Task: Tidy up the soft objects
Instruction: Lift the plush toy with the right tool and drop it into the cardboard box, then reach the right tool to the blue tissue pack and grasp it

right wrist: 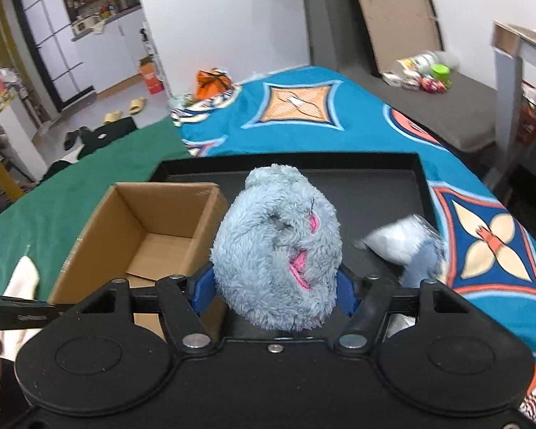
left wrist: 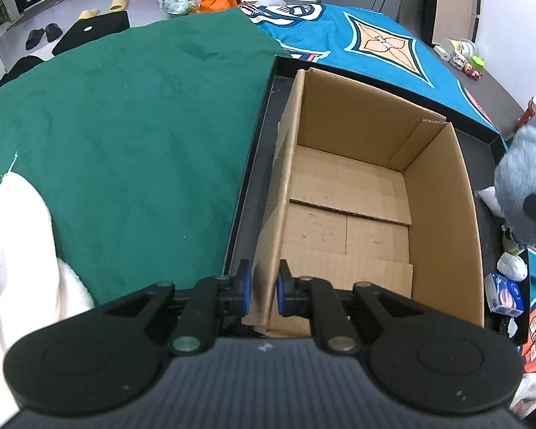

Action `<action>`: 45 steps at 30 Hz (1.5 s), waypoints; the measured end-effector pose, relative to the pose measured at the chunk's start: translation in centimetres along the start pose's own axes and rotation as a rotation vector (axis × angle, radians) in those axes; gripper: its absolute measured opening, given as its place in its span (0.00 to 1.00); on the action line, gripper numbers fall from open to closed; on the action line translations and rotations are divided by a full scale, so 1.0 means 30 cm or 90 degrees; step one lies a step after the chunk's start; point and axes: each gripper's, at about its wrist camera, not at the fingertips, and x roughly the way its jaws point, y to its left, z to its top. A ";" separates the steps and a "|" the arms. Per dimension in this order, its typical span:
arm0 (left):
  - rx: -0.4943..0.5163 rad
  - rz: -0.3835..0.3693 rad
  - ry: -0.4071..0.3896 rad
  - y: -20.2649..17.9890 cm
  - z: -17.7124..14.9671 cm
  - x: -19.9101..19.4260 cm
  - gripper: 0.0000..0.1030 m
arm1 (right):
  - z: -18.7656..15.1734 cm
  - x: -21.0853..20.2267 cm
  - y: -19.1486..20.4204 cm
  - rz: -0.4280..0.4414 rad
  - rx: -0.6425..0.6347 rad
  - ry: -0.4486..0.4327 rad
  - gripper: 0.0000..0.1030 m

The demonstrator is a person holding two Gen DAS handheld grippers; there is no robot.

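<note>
One hand steadies the box while the other brings a plush toy to it.

The left gripper point(left wrist: 262, 291) has its blue pads pinched on the near end of the cardboard box's point(left wrist: 357, 193) left wall, which I take to be a way of keeping the light, empty box from sliding in the black tray point(left wrist: 257, 164) while something is dropped in. The right gripper point(right wrist: 274, 291) holds the grey-blue plush toy point(right wrist: 277, 250), fingers spread wide and pressing into its fur on both sides; the toy bulges up and forward between them, pink stitching facing the camera. It sits off the tray, just to the right of the box's right wall, not yet over the opening. More small soft things point(right wrist: 407, 246) lie near the tray's right edge.
</note>
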 end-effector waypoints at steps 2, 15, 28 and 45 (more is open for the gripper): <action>0.005 0.001 -0.003 -0.005 -0.002 0.000 0.11 | 0.014 -0.007 0.022 0.010 -0.011 -0.007 0.62; 0.001 -0.009 -0.009 0.010 -0.009 0.004 0.11 | 0.060 0.050 0.150 0.068 -0.074 -0.002 0.63; -0.004 -0.025 -0.007 0.033 -0.012 0.007 0.12 | 0.083 0.097 0.216 0.074 -0.086 -0.003 0.90; 0.024 -0.006 -0.024 0.004 -0.020 -0.024 0.31 | -0.092 0.003 0.025 -0.003 -0.034 0.032 0.90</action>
